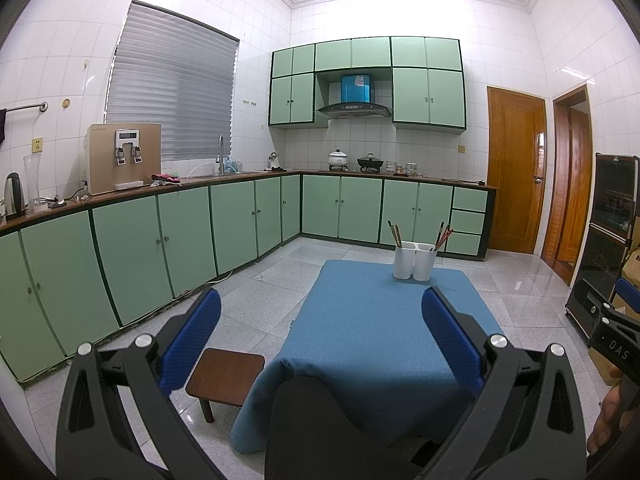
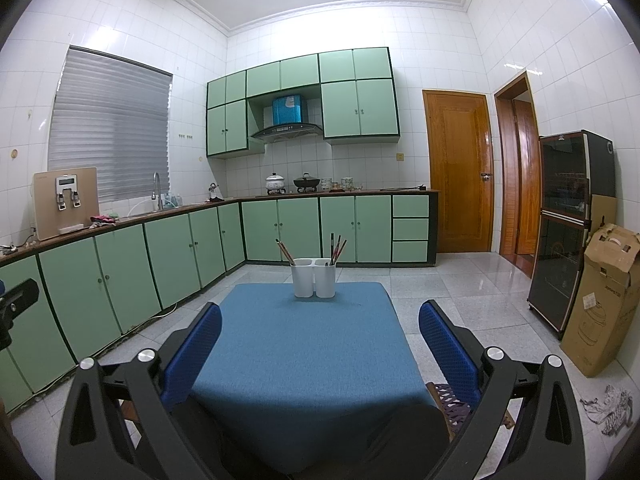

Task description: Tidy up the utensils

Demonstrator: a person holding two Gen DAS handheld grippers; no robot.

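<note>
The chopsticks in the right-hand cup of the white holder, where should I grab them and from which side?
Probably grip the chopsticks on their upper shafts, above the rim of the white holder, coming from above. They stand steeply, leaning right, with their lower ends hidden inside the cup, so only the tops are free. Both grippers are open and well short of the blue tablecloth's far end.

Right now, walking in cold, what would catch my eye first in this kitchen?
Probably the low table under a blue cloth in the middle of the floor, with a white twin-cup holder at its far end, chopsticks poking out of both cups. Behind it, mint-green cabinets wrap the corner under white tiles. In the foreground, each open hand-held gripper, left and right, frames the table with blue pads.
</note>
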